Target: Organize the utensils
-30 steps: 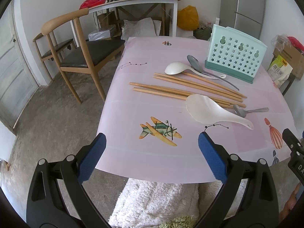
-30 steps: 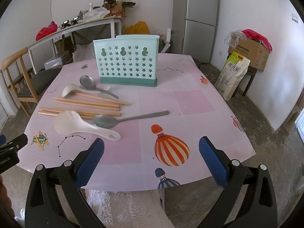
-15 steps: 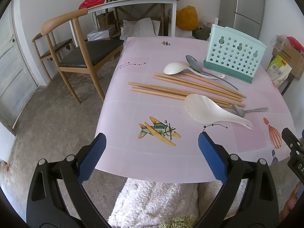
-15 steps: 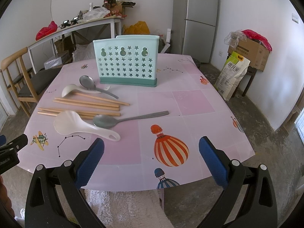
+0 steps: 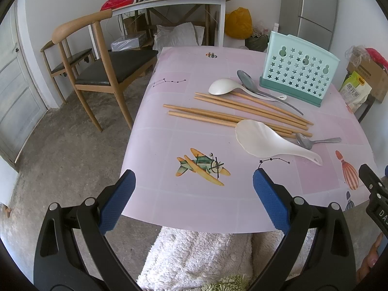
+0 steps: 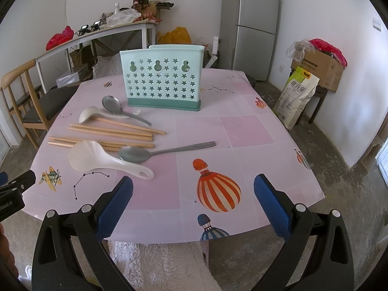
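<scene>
A mint-green star-pierced utensil holder (image 6: pixel 162 82) (image 5: pixel 297 77) stands upright at the far side of the pink table (image 6: pixel 242 131). Before it lie several wooden chopsticks (image 6: pixel 111 131) (image 5: pixel 242 114), a white rice paddle (image 6: pixel 97 161) (image 5: pixel 266 141), a white soup spoon (image 6: pixel 91 114) (image 5: pixel 222 86) and two metal spoons (image 6: pixel 150 152) (image 6: pixel 114 105). My left gripper (image 5: pixel 194 186) is open and empty above the near table edge. My right gripper (image 6: pixel 194 191) is open and empty, short of the paddle's handle.
A wooden chair (image 5: pixel 101 63) stands left of the table. A cluttered side table (image 6: pixel 101 34), a fridge (image 6: pixel 252 24), a rice bag (image 6: pixel 297 97) and a cardboard box (image 6: pixel 320 65) line the room. White fluffy fabric (image 5: pixel 198 257) lies below the near edge.
Both grippers have crept very slightly forward; the utensils have not moved and the jaws stay open.
</scene>
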A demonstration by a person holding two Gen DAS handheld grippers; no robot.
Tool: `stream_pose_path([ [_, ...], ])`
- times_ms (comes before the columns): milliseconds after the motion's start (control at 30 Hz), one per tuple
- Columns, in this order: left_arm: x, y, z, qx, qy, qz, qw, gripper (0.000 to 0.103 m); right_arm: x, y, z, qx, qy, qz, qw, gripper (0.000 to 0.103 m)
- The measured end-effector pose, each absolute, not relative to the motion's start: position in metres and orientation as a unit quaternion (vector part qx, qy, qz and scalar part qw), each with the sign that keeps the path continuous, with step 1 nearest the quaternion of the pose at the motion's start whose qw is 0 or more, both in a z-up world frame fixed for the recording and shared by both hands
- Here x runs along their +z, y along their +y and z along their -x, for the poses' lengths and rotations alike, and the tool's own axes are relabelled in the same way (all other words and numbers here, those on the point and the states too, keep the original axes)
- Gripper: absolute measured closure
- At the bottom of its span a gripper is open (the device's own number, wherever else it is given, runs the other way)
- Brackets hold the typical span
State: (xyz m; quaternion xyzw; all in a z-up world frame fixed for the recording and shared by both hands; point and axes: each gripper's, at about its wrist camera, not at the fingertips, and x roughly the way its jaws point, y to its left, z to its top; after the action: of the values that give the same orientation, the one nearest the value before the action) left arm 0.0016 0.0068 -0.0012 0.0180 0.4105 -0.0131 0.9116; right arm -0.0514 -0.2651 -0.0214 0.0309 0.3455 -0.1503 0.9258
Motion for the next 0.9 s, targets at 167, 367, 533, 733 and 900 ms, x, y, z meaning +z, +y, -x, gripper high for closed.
stream_pose_path([
  [167, -0.001, 0.006, -0.002, -0.014, 0.411, -0.016, 0.911, 0.009, -0.022, -0.265, 0.051, -0.151, 0.346, -0.031, 0.926, 0.006],
  [367, -0.001, 0.005, -0.002, -0.014, 0.412, -0.015, 0.911, 0.009, -0.022, -0.265, 0.051, -0.151, 0.346, -0.03, 0.926, 0.006],
  [533, -0.002, 0.006, -0.003, -0.014, 0.413, -0.013, 0.91, 0.009, -0.022, -0.265, 0.051, -0.152, 0.346, -0.03, 0.925, 0.006],
  [733, -0.005, 0.008, -0.004, -0.017, 0.416, -0.011, 0.909, 0.009, -0.022, -0.266, 0.051, -0.151, 0.349, -0.032, 0.924, 0.006],
  [900, -0.009, 0.005, -0.01, -0.027, 0.425, -0.011, 0.905, 0.009, -0.031, -0.27, 0.046, -0.151, 0.355, -0.031, 0.922, 0.006],
])
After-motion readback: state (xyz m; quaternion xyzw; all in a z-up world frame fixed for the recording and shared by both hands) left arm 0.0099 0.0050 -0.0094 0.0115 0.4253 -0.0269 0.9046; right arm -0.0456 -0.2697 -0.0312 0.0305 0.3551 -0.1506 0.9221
